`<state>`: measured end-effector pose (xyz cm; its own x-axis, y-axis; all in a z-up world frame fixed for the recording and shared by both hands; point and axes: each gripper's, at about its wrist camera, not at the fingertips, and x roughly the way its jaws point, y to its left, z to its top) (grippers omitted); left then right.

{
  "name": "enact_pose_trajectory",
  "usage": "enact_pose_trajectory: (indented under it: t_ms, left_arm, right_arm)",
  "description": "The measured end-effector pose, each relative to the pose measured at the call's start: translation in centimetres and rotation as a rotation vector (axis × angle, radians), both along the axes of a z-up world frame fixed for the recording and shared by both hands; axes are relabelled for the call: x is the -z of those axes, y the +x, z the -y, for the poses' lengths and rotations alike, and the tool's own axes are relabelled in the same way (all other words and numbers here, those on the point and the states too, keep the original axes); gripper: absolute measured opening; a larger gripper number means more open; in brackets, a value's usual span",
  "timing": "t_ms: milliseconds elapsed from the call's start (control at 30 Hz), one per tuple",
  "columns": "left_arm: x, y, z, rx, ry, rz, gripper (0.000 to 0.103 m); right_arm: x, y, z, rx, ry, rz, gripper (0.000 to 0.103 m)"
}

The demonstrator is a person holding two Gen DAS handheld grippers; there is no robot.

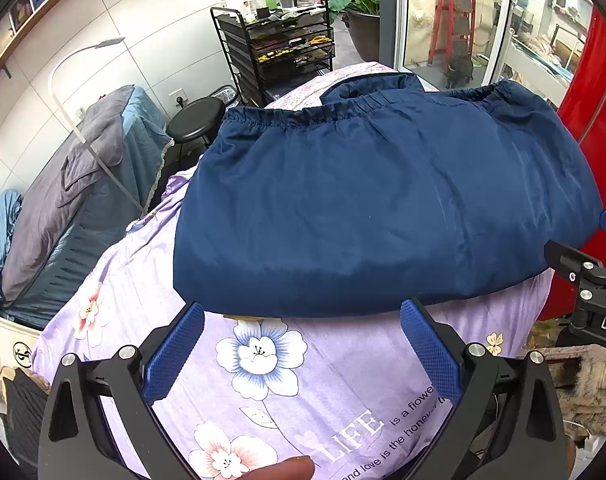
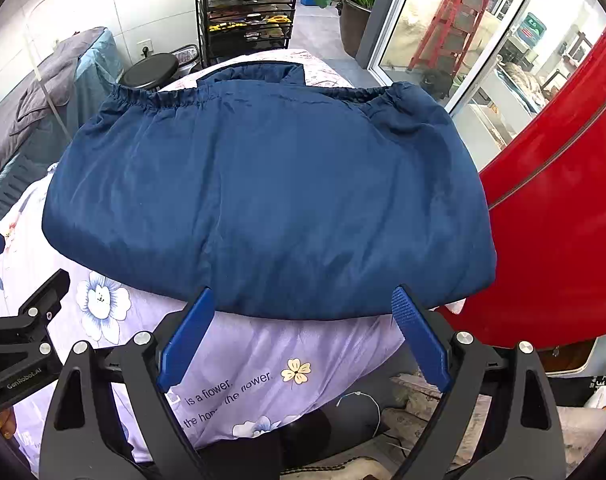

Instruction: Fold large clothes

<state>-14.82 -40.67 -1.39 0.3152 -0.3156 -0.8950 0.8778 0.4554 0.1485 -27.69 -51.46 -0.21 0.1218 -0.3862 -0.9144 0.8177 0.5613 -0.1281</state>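
A dark blue garment (image 1: 383, 200) with an elastic gathered edge lies folded on a lilac flowered sheet (image 1: 295, 380) over a table. It also fills the middle of the right wrist view (image 2: 271, 200). My left gripper (image 1: 303, 312) is open and empty, its blue fingertips at the garment's near edge. My right gripper (image 2: 303, 300) is open and empty, its fingertips also at the near edge, further right. Each gripper shows at the edge of the other's view.
A black wire rack (image 1: 287, 52) with bottles stands behind the table. A black stool (image 1: 195, 120) and a bed with grey and blue covers (image 1: 75, 208) are at the left. A red panel (image 2: 563, 220) and glass doors (image 2: 443, 32) are at the right.
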Motion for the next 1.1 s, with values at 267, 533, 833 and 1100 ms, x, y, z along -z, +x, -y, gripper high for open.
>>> enact_pose_trajectory:
  t_ms: [267, 533, 833, 1100]
  left_arm:
    - [0.02, -0.07, 0.00, 0.000, 0.001, 0.005, 0.097]
    - [0.01, 0.05, -0.16, -0.003, 0.008, 0.001, 0.097]
    - [0.09, 0.05, -0.20, 0.001, 0.011, 0.007, 0.097]
    - [0.32, -0.14, -0.24, 0.002, 0.014, 0.007, 0.097]
  right_arm:
    - [0.05, -0.01, -0.05, -0.005, 0.002, 0.000, 0.089]
    - [0.12, 0.06, -0.02, -0.009, 0.005, 0.002, 0.089]
    - [0.08, 0.01, -0.08, -0.009, 0.005, 0.001, 0.089]
    - [0.07, -0.09, -0.01, -0.006, 0.006, 0.003, 0.089]
